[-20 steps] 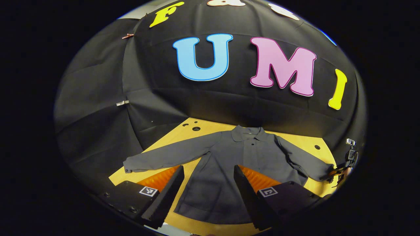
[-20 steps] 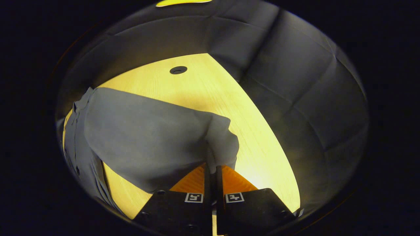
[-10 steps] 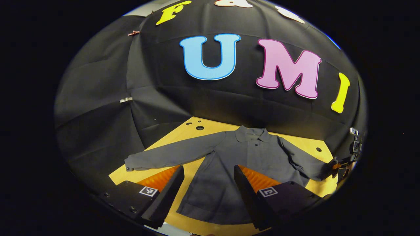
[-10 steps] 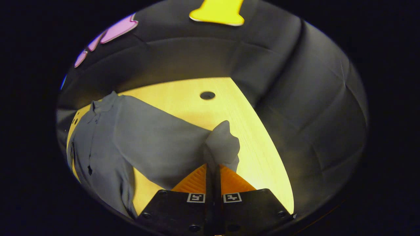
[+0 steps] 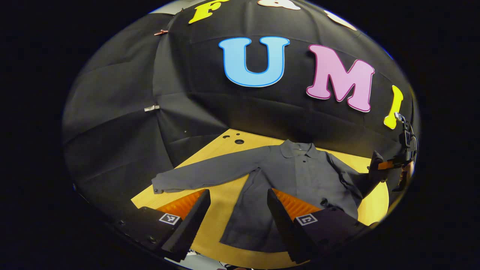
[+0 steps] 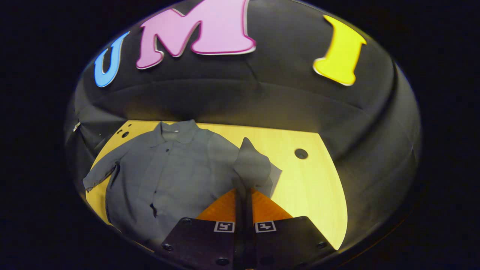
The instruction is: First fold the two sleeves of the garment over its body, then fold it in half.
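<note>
right gripper view | right gripper [image 6: 243, 189] jaws clamped on sleeve [image 6: 252, 165]; left gripper [image 5: 236, 210] jaws apart

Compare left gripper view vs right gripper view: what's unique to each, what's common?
Left gripper view alone: its own open tongs, the flat left sleeve's cuff, the right tongs seen from outside. Right gripper view alone: the close-up of those tongs shut on the raised right sleeve. Both: the grey shirt and the yellow table.

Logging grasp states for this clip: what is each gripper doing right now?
Left gripper: open, holding nothing.
Right gripper: shut on the shirt's sleeve, lifted off the table.
</note>
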Available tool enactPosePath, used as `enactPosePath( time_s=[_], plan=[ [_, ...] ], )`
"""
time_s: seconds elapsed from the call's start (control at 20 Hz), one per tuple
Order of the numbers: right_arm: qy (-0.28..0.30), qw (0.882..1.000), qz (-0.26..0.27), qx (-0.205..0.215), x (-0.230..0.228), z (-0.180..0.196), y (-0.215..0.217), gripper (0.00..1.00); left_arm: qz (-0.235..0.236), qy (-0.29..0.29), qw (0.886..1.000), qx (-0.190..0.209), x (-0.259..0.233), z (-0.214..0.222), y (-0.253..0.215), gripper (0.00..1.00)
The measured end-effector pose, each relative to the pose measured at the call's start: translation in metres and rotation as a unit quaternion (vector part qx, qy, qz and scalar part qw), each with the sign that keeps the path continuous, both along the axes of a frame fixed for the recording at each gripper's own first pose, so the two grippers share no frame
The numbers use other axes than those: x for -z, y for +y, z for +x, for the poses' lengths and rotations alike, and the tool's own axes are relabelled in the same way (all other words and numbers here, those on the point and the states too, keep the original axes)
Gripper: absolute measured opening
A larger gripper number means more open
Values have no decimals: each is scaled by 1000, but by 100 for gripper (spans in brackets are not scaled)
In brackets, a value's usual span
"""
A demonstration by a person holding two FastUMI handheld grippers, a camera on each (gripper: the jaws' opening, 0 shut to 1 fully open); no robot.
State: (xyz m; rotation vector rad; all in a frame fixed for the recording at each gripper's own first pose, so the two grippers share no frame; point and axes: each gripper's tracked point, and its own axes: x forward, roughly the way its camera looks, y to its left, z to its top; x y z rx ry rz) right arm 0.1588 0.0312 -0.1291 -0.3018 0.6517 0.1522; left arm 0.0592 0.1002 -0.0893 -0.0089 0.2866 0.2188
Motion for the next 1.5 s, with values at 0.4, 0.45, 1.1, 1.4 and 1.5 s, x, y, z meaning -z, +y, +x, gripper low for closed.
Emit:
enactPosePath(
  time_s=[0.4, 0.45, 1.1, 1.4, 1.5],
  plan=[
    [6, 996, 42, -77, -32, -26, 127, 5, -10, 6, 1000, -14, 9, 6, 33, 96],
    [15, 995, 57, -79, -22, -27, 142, 5, -11, 7, 1000, -15, 11, 8, 36, 96],
    [108, 949, 267, -130, 62, -61, 291, 5, -32, 38, 998, -41, 46, 12, 51, 96],
    [139, 932, 312, -124, 95, -83, 326, 10, -41, 49, 996, -60, 58, 10, 43, 96],
    [153, 934, 298, -127, 107, -94, 326, 27, -49, 48, 994, -81, 58, 9, 45, 96]
  ],
)
